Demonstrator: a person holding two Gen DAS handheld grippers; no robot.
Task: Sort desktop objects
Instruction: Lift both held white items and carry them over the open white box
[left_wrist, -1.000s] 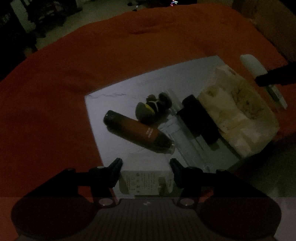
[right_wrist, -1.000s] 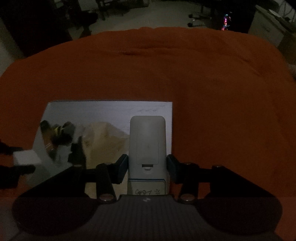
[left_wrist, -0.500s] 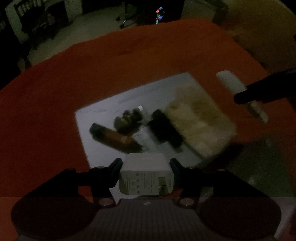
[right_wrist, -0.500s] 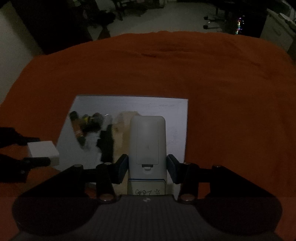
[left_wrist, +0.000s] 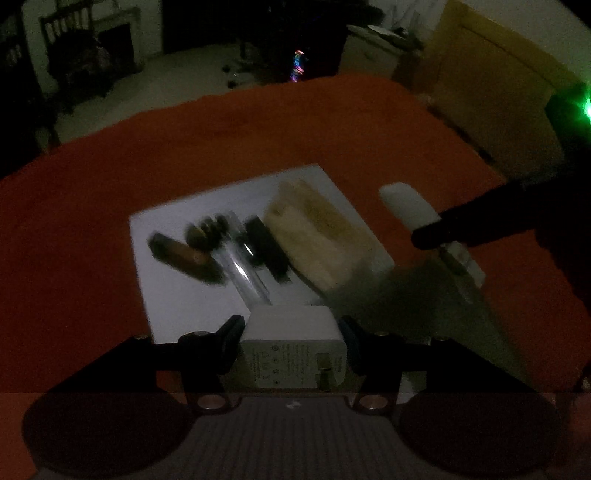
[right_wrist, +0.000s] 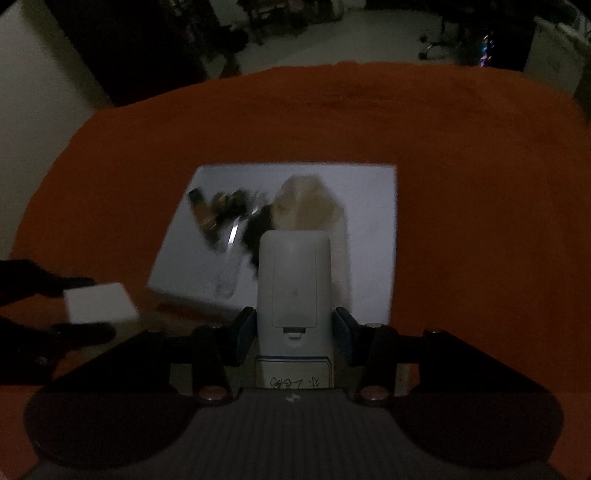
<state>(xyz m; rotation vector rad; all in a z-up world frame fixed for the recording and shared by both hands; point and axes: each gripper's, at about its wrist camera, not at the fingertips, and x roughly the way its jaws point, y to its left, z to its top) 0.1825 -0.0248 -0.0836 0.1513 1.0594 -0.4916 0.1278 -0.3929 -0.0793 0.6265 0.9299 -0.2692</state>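
Observation:
My left gripper (left_wrist: 291, 328) is shut on a white power adapter (left_wrist: 293, 347), held above the near edge of a white mat (left_wrist: 177, 288); the adapter also shows in the right wrist view (right_wrist: 99, 302). My right gripper (right_wrist: 294, 325) is shut on a white remote control (right_wrist: 294, 280), which shows in the left wrist view (left_wrist: 410, 206) to the right of the mat. On the mat lie a brown tube (left_wrist: 184, 254), a small dark toy (left_wrist: 207, 230), a clear tube (left_wrist: 240, 273), a black bar (left_wrist: 267, 247) and a beige cloth (left_wrist: 317, 236).
The mat (right_wrist: 369, 236) lies on an orange tablecloth (right_wrist: 461, 184) covering the table. A dim room with chairs and a cardboard box (left_wrist: 491, 92) lies beyond the table's far edge.
Both grippers have risen and pulled back from the mat, so it looks smaller. The left gripper closed on the adapter and lifted it; the right still holds the remote.

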